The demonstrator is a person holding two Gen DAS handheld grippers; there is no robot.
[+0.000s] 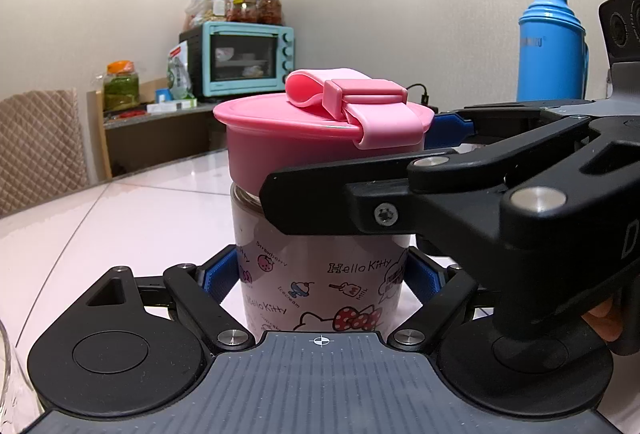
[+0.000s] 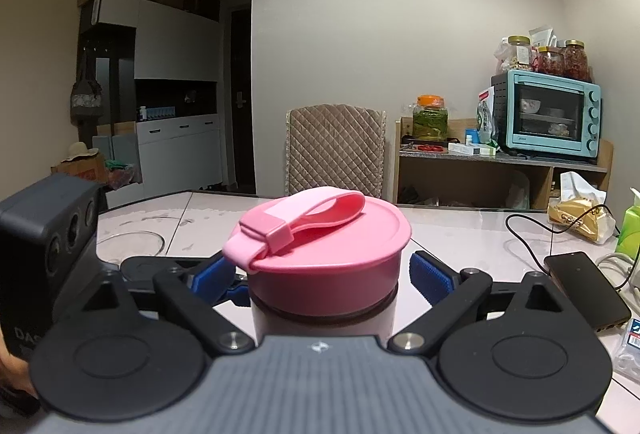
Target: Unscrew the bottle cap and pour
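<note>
**Both hand-held grippers at the pink-capped bottle**

Pale walls close off a dining corner, and a glossy white counter [image 2: 460, 230] fills the foreground. Far left in the right wrist view stands a tall white cabinet [image 2: 176, 46]; a quilted chair back [image 2: 336, 150] sits behind the counter, and further right a shelf carries a green-filled jar [image 2: 431, 118] and a teal oven [image 2: 548, 114] with jars on top. A phone [image 2: 586, 288] lies on the counter at the right, a black cable running to it.

The bottle [image 1: 320, 286], printed with cartoon figures, stands upright on the counter in the middle of both views. The left hand-held gripper [image 1: 324, 274] is clamped on its lower body, blue pads pressed against both sides. The pink cap [image 1: 316, 138] is still on the neck, its strap folded over the top.

The right hand-held gripper [image 2: 326, 274] reaches in at cap height, one blue pad on each side of the cap. The left pad sits against or just beside the cap's edge; the right pad [image 2: 430, 276] stands clear, with a gap showing, so the jaws are apart and not gripping.

At the far right of the left wrist view, a blue thermos [image 1: 550, 42] stands behind the grippers.
</note>
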